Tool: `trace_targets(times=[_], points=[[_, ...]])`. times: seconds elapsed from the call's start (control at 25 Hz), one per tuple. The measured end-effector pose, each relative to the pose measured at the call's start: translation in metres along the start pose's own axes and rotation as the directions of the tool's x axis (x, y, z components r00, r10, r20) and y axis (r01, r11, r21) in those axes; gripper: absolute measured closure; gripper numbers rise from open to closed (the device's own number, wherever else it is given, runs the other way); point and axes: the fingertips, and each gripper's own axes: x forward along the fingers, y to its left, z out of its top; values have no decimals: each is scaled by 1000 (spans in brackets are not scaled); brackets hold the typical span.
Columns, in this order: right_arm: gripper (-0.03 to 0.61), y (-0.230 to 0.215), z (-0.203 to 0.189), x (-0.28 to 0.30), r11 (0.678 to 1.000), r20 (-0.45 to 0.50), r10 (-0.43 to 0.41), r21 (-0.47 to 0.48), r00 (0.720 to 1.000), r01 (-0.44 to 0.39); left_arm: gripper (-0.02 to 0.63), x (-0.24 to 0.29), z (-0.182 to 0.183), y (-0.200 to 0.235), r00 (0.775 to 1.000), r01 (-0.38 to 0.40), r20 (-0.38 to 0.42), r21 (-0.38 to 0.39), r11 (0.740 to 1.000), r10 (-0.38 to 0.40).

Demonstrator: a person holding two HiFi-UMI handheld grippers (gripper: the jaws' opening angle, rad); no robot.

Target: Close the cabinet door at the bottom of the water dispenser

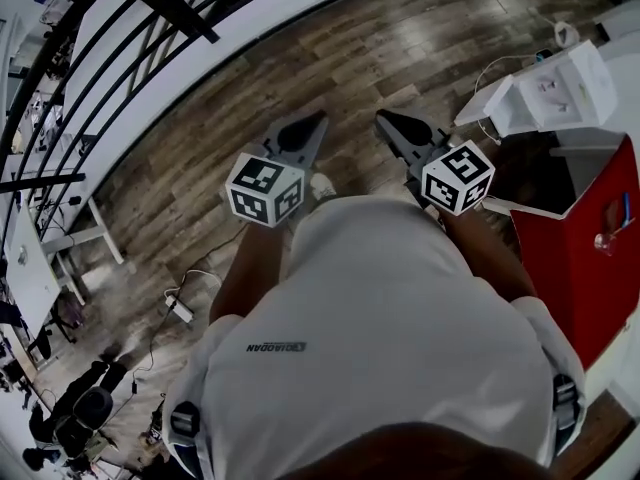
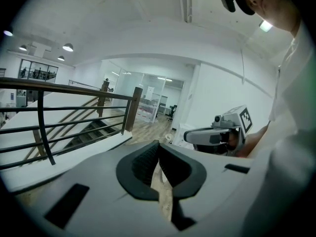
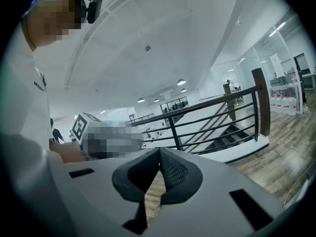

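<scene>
A wood-plank floor (image 1: pixel 420 58) carries everything here. The red cabinet (image 1: pixel 585 268) stands on it at the right. To the cabinet's left a white shoe (image 1: pixel 322 185) is planted on the boards. Farther left lies a white power strip (image 1: pixel 181 310) with its cable (image 1: pixel 203 273), and beyond that stand white table legs (image 1: pixel 100 236).

Railing (image 1: pixel 180 8) left, water dispenser (image 1: pixel 565 93) right; left gripper (image 1: pixel 316 120) beside right gripper (image 1: pixel 384 119) between them.
</scene>
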Motion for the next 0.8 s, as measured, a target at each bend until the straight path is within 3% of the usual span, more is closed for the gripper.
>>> trace_targets(times=[0.28,0.8], points=[[571,-22,-23,-74,997,4,-46,55,999,46,621,38,-13,-85,996,81,-34,23,996,-80],[571,-52,-45,-190,982,68,-172,88,983,166,621,82,-27,-182,983,175,-71,82,981,-169]])
